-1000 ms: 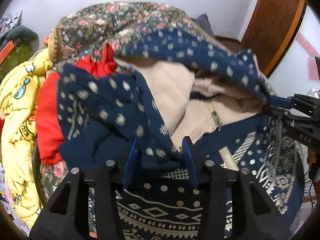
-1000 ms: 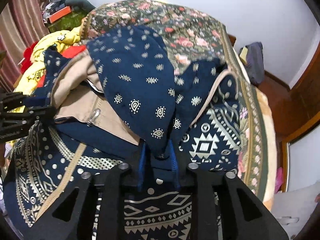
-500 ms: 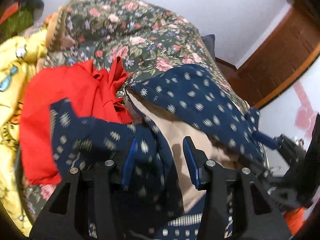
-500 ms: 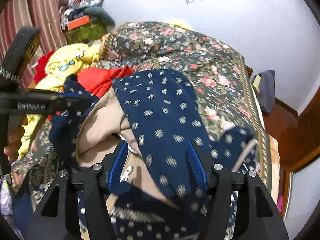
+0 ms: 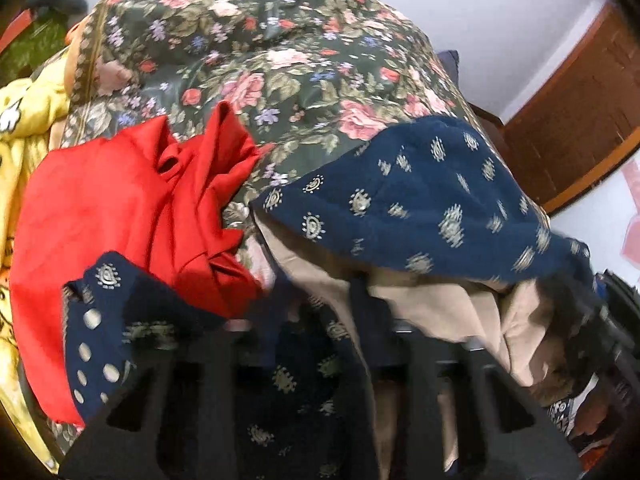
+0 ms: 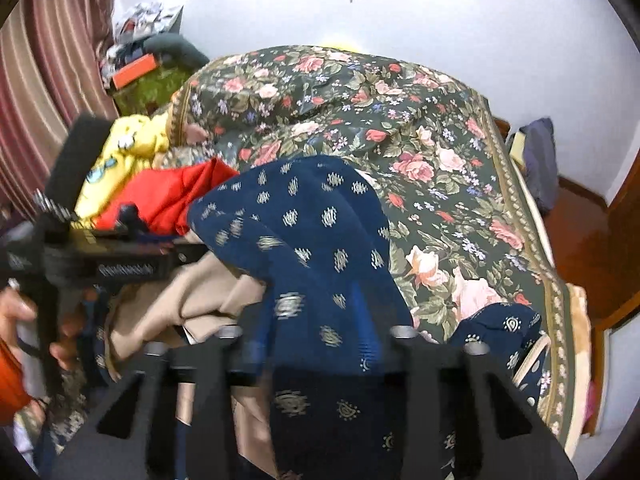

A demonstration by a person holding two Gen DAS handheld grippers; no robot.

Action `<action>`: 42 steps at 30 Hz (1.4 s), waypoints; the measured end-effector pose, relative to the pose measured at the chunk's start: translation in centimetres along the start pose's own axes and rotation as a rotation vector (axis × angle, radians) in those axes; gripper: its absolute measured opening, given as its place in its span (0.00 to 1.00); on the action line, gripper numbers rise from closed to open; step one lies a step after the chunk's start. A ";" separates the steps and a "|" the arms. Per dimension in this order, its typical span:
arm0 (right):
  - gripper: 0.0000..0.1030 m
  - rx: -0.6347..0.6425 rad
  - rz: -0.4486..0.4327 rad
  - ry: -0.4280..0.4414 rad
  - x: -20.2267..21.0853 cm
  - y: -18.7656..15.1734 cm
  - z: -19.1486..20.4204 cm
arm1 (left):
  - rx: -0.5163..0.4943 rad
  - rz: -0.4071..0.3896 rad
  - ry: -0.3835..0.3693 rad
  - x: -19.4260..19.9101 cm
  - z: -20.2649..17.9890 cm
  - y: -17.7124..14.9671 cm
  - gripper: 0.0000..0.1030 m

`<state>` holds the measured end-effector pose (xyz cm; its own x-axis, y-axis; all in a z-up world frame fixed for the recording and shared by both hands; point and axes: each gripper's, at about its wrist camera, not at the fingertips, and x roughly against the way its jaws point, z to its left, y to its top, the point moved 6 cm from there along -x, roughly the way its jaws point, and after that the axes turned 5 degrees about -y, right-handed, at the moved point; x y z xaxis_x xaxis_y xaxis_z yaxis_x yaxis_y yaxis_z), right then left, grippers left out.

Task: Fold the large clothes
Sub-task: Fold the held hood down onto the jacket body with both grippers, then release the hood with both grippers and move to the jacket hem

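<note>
The left claw (image 5: 316,344) has just been closing and now pinches a fold of the navy printed garment (image 5: 420,200); the cloth drapes over its fingers, so the exact contact is partly hidden, but the jaws appear nearly together with fabric between them. The right claw (image 6: 316,344) has likewise just been closing, and its blue fingers (image 6: 366,332) press in on a ridge of the same navy cloth that rises between them. Both grips sit on the near side of the garment, well apart from each other, which probably serves to take two points of one edge so that the piece can be lifted and spread before folding. The garment lies bunched on the bed (image 6: 460,184), its beige lining (image 5: 432,312) turned outward beneath the upper flap, so it is judged not yet flat and the fold not yet begun. Beside it on the left lie a red garment (image 5: 120,208) and, further out, a yellow printed cloth (image 6: 116,168), touching the navy piece at its edge. The floral bedspread beyond is bare and offers room for laying the garment out.
</note>
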<state>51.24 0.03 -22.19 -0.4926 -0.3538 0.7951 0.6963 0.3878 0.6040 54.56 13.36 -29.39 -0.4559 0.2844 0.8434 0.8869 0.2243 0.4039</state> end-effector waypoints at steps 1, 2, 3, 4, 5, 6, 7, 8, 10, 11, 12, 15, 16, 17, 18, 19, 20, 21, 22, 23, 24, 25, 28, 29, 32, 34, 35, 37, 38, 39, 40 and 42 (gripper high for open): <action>0.12 -0.024 -0.005 0.019 0.3 0.2 -0.2 | -0.005 0.002 -0.012 0.2 -0.3 0.0 0.08; 0.11 -0.036 -0.010 0.026 0.5 0.3 -0.3 | -0.007 -0.002 -0.012 0.6 -0.5 0.0 0.07; 0.11 -0.051 -0.025 0.033 1.3 0.5 -0.5 | -0.001 -0.018 -0.003 1.5 -0.7 -0.1 0.07; 0.10 -0.055 -0.035 0.038 1.9 0.6 -0.5 | -0.013 -0.049 -0.005 2.8 -1.3 -0.1 0.07; 0.10 -0.054 -0.046 0.041 2.6 0.8 -0.5 | -0.031 -0.078 0.002 3.9 -1.7 -0.1 0.07; 0.10 -0.052 -0.058 0.041 3.4 0.8 -0.4 | -0.068 -0.122 0.020 5.7 -2.5 -0.2 0.06; 0.10 -0.047 -0.073 0.037 4.5 0.8 -0.4 | -0.112 -0.166 0.029 7.7 -3.6 -0.4 0.06; 0.10 -0.045 -0.080 0.037 5.0 0.9 -0.5 | -0.134 -0.186 0.030 8.8 -4.2 -0.7 0.06; 0.09 -0.045 -0.108 0.045 7.5 0.6 -0.5 | -0.202 -0.236 0.027 12.2 -6.2 -1.8 0.06; 0.08 -0.047 -0.117 0.049 8.2 0.5 -0.7 | -0.233 -0.258 0.022 13.6 -7.1 -2.5 0.06; 0.08 -0.048 -0.129 0.059 9.6 0.1 -0.7 | -0.263 -0.273 0.011 14.8 -8.0 -3.3 0.06; 0.08 -0.042 -0.135 0.059 11.8 -0.9 -0.8 | -0.332 -0.281 0.007 16.7 -10.0 -5.8 0.06; 0.08 -0.034 -0.128 0.049 12.4 -1.5 -0.7 | -0.355 -0.277 0.012 17.1 -10.6 -6.8 0.06; 0.08 -0.028 -0.119 0.044 12.8 -2.1 -0.7 | -0.376 -0.270 0.012 17.3 -11.1 -7.8 0.06; 0.08 -0.023 -0.111 0.040 13.1 -2.6 -0.6 | -0.392 -0.262 0.010 17.2 -11.5 -8.7 0.06; 0.08 -0.018 -0.103 0.033 13.6 -3.4 -0.5 | -0.409 -0.249 0.010 17.2 -11.8 -9.8 0.06; 0.08 -0.017 -0.095 0.030 13.8 -4.0 -0.4 | -0.421 -0.232 0.006 16.9 -12.0 -11.2 0.06; 0.08 -0.018 -0.083 0.032 14.0 -4.8 -0.4 | -0.427 -0.213 -0.001 16.6 -12.0 -12.5 0.06; 0.08 -0.020 -0.069 0.036 14.2 -5.7 -0.3 | -0.429 -0.190 0.000 16.0 -11.8 -13.6 0.06; 0.08 -0.020 -0.057 0.036 14.2 -6.4 -0.3 | -0.425 -0.163 0.009 15.2 -11.3 -14.8 0.06; 0.08 -0.018 -0.049 0.036 14.2 -6.9 -0.3 | -0.419 -0.143 0.016 14.6 -10.8 -15.7 0.06; 0.08 -0.011 -0.033 0.034 14.1 -8.0 -0.1 | -0.410 -0.114 0.027 13.7 -10.0 -16.9 0.06; 0.08 0.007 0.016 0.021 13.5 -10.4 0.1 | -0.378 -0.029 0.071 11.1 -7.6 -19.6 0.06; 0.08 0.008 0.036 0.016 13.2 -11.2 0.1 | -0.360 -0.003 0.082 10.5 -6.8 -20.2 0.10; 0.09 -0.009 0.108 0.018 11.9 -13.4 0.0 | -0.315 0.042 0.072 9.9 -5.4 -21.4 0.14; 0.10 -0.035 0.154 0.013 11.0 -14.5 -0.3 | -0.291 0.030 0.056 10.8 -5.0 -21.3 0.17; 0.11 -0.054 0.181 0.015 10.5 -15.0 -0.5 | -0.274 0.026 0.052 11.3 -4.9 -21.1 0.25; 0.19 -0.096 0.216 0.030 9.8 -15.6 -0.8 | -0.252 -0.002 0.043 12.7 -4.7 -20.6 0.36; 0.21 -0.110 0.219 0.036 9.8 -15.7 -0.8 | -0.249 -0.021 0.038 13.5 -4.7 -20.4 0.40; 0.23 -0.131 0.220 0.045 9.6 -15.8 -1.0 | -0.254 -0.042 0.041 14.3 -4.8 -20.0 0.42; 0.26 -0.138 0.219 0.049 9.8 -16.1 -0.9 | -0.258 -0.059 0.046 15.1 -5.0 -19.8 0.43; 0.36 -0.160 0.218 0.055 9.7 -15.9 -1.2 | -0.257 -0.090 0.045 16.2 -5.3 -19.1 0.47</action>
<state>36.02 -10.58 -24.13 -0.2960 -0.3238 0.8986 0.8587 0.3218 0.3988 30.64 8.74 -21.54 -0.5348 0.2314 0.8127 0.8355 0.0014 0.5494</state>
